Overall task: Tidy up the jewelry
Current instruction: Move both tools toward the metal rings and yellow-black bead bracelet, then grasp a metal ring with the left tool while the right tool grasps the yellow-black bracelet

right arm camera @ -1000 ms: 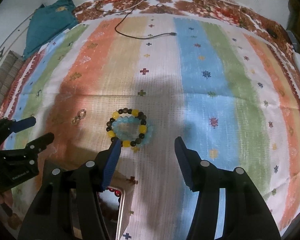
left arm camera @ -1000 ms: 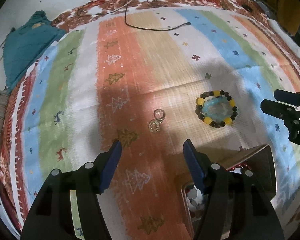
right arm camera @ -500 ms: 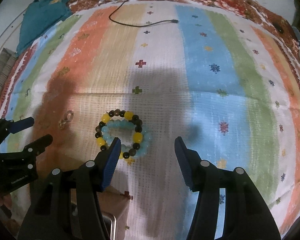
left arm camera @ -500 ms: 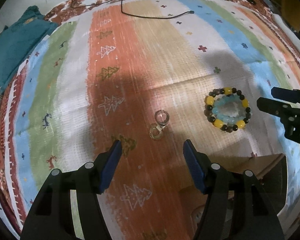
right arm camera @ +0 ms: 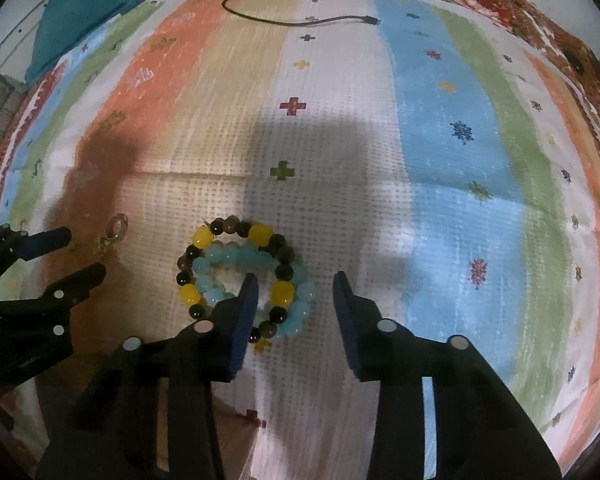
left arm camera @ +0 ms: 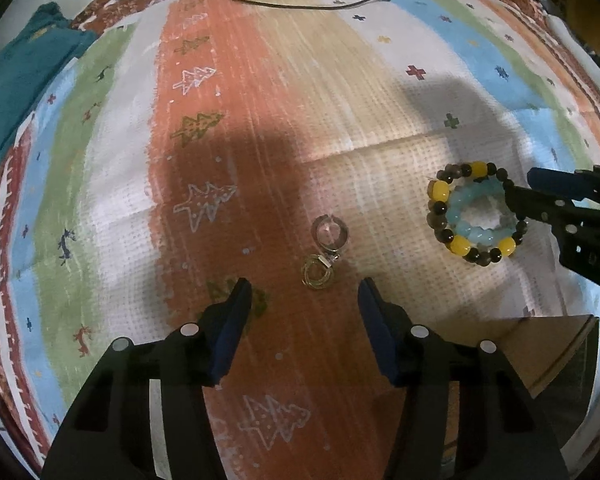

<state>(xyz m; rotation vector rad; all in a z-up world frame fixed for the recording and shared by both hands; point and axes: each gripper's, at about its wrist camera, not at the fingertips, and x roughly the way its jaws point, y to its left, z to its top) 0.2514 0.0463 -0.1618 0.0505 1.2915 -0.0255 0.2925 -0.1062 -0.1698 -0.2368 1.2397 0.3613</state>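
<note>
Beaded bracelets (right arm camera: 244, 276) sit between the closing right claw (right arm camera: 296, 284); left claw (left arm camera: 305, 294) closing, empty.

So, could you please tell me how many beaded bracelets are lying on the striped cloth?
2, stacked together: a dark-and-yellow bracelet lies on a pale blue bracelet below it. Beads behind the right tongs are hidden.

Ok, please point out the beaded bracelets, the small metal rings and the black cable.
beaded bracelets (right arm camera: 203, 237), right wrist view, yellow bead
small metal rings (left arm camera: 318, 275), left wrist view, lower ring
black cable (left arm camera: 308, 7), left wrist view, middle
</note>
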